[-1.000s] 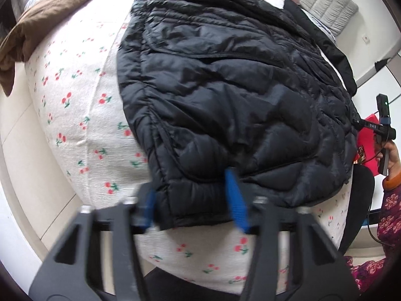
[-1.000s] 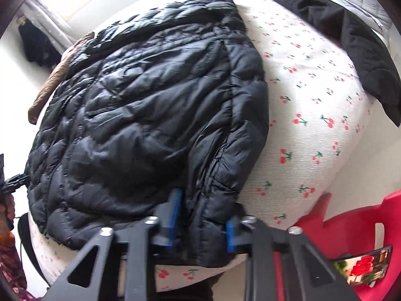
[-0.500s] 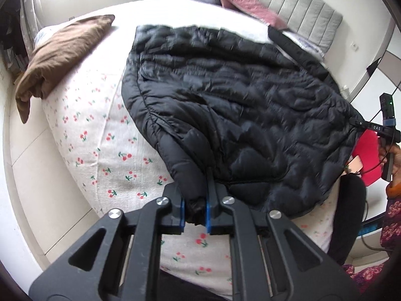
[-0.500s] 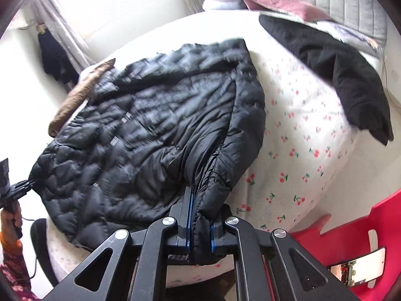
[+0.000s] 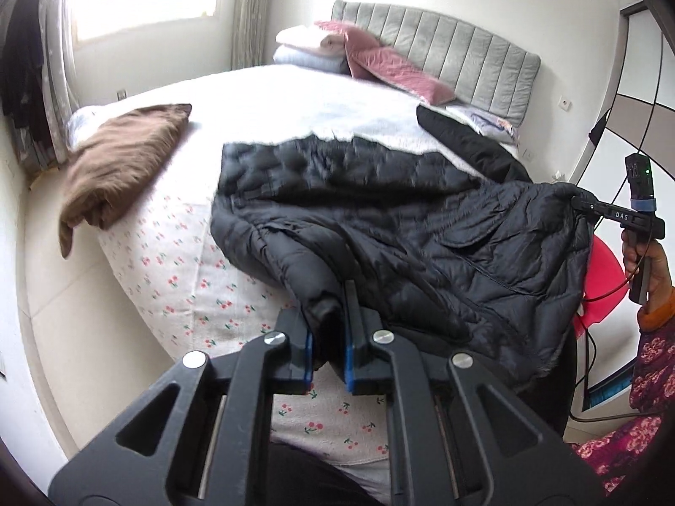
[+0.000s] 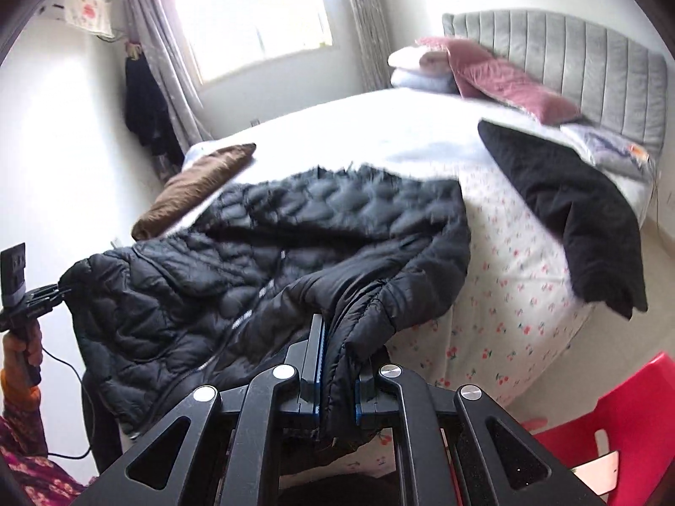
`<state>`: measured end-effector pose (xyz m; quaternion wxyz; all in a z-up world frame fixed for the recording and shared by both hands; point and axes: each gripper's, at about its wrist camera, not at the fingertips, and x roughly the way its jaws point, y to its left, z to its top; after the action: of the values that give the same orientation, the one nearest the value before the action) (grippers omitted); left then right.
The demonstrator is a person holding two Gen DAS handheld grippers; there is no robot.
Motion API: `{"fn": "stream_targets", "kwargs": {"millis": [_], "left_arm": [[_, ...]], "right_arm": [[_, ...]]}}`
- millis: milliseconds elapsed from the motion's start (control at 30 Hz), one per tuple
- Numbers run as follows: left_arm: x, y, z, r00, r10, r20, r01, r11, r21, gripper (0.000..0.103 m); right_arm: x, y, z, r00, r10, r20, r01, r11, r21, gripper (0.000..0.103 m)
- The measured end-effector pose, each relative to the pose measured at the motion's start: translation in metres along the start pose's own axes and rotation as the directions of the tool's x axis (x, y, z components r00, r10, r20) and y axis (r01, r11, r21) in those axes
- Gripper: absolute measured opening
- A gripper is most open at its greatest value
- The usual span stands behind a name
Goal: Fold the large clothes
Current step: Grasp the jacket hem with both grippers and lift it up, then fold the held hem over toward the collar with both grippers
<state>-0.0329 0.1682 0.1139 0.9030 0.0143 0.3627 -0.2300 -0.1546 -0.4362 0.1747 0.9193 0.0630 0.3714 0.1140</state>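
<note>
A black quilted puffer jacket (image 5: 405,227) lies spread across the foot half of a bed covered in a white cherry-print sheet (image 5: 177,261), with its near hem lifted off the mattress. The left gripper (image 5: 328,350) has its jaws pinched narrow on the bottom corner of the jacket nearer the brown folded garment (image 5: 122,164). The right gripper (image 6: 337,383) has its jaws clamped in the same way on the opposite bottom corner, beside the bare stretch of sheet. Each gripper also shows in the other's view, at the far corner of the raised hem.

Holding the two hem corners apart keeps the bottom edge taut and level, which suggests the person means to carry that edge up toward the collar end and fold the jacket across its width. The upper part rests on the bed, so friction there anchors the garment while the lower part is raised. The padded fabric is slippery and bulky, so it will likely sag between the grippers and may trap air as it doubles over.

A second black garment (image 6: 565,206) lies just beside the jacket toward the grey padded headboard (image 6: 561,50), close enough that the folded edge should land short of it. A red plastic stool (image 6: 611,417) stands on the floor by the bed's corner.
</note>
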Motion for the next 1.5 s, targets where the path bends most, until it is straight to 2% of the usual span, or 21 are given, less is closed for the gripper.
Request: {"fn": "stream_targets", "kwargs": {"millis": [200, 367, 533, 633, 733, 867, 1033, 1267, 1400, 1500], "left_arm": [[-0.029, 0.006, 0.016, 0.996, 0.029, 0.088, -0.031, 0.999, 0.021, 0.012], [-0.022, 0.021, 0.046, 0.990, 0.094, 0.108, -0.097, 0.995, 0.025, 0.012], [0.037, 0.034, 0.092, 0.970, 0.222, 0.093, -0.228, 0.972, 0.057, 0.012], [0.070, 0.037, 0.112, 0.967, 0.242, 0.081, -0.247, 0.967, 0.057, 0.012], [0.102, 0.040, 0.131, 0.956, 0.283, 0.078, -0.288, 0.955, 0.068, 0.012], [0.142, 0.047, 0.148, 0.943, 0.327, 0.059, -0.331, 0.940, 0.083, 0.013], [0.199, 0.063, 0.156, 0.931, 0.365, 0.004, -0.364, 0.928, 0.082, 0.014], [0.293, 0.098, 0.151, 0.916, 0.380, -0.130, -0.378, 0.925, 0.037, 0.018], [0.330, 0.108, 0.146, 0.907, 0.394, -0.149, -0.394, 0.918, 0.030, 0.022], [0.351, 0.107, 0.144, 0.892, 0.430, -0.137, -0.425, 0.903, 0.063, 0.025]], "right_arm": [[-0.029, 0.001, 0.021, 0.996, -0.017, 0.086, 0.018, 1.000, -0.012, 0.009], [-0.019, -0.011, 0.054, 0.993, -0.036, 0.112, 0.034, 0.999, 0.019, 0.009], [0.028, -0.032, 0.090, 0.993, -0.084, 0.084, 0.079, 0.995, 0.061, 0.009], [0.063, -0.042, 0.105, 0.990, -0.131, 0.046, 0.127, 0.990, 0.068, 0.009], [0.102, -0.058, 0.123, 0.984, -0.177, 0.003, 0.177, 0.981, 0.078, 0.009], [0.146, -0.078, 0.141, 0.979, -0.199, -0.035, 0.202, 0.974, 0.105, 0.009], [0.208, -0.091, 0.155, 0.968, -0.233, -0.096, 0.242, 0.966, 0.096, 0.009], [0.294, -0.108, 0.159, 0.949, -0.262, -0.173, 0.280, 0.956, 0.089, 0.010], [0.336, -0.122, 0.154, 0.943, -0.259, -0.209, 0.286, 0.951, 0.114, 0.010], [0.358, -0.127, 0.148, 0.938, -0.263, -0.226, 0.293, 0.950, 0.112, 0.010]]}}
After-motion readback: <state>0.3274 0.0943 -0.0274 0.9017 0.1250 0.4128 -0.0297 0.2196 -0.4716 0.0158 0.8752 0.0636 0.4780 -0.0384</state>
